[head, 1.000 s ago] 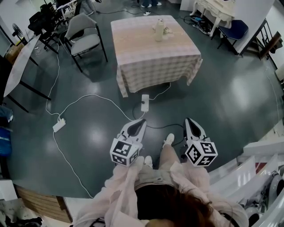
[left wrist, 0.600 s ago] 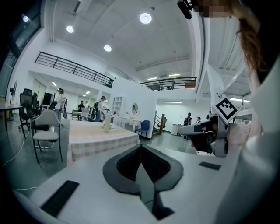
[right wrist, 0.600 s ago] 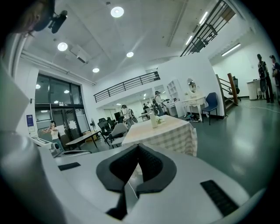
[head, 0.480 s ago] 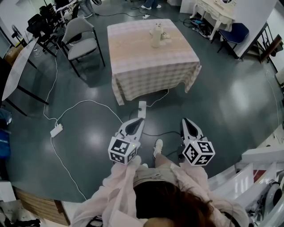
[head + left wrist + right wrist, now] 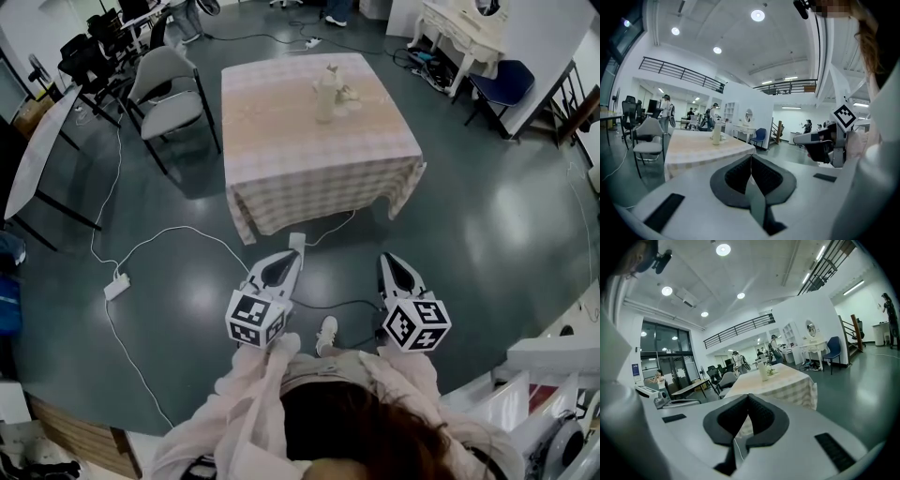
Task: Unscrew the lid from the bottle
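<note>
A pale bottle (image 5: 324,97) with its lid on stands upright near the far side of a table with a checked cloth (image 5: 309,159). It also shows small and distant as the bottle (image 5: 716,133) in the left gripper view and the bottle (image 5: 763,371) in the right gripper view. My left gripper (image 5: 282,261) and right gripper (image 5: 393,262) are held side by side over the dark floor, well short of the table and pointing toward it. Both are shut and hold nothing: left gripper (image 5: 751,157), right gripper (image 5: 748,397).
A small flower piece (image 5: 346,97) sits beside the bottle. A grey chair (image 5: 173,89) stands left of the table. White cables and power strips (image 5: 117,286) (image 5: 296,246) lie on the floor between me and the table. A white desk (image 5: 459,28) and a blue chair (image 5: 502,80) stand at the back right.
The person has walked forward, so the table and bottle sit nearer and lower in the head view. Both grippers moved with them toward the table and stayed shut.
</note>
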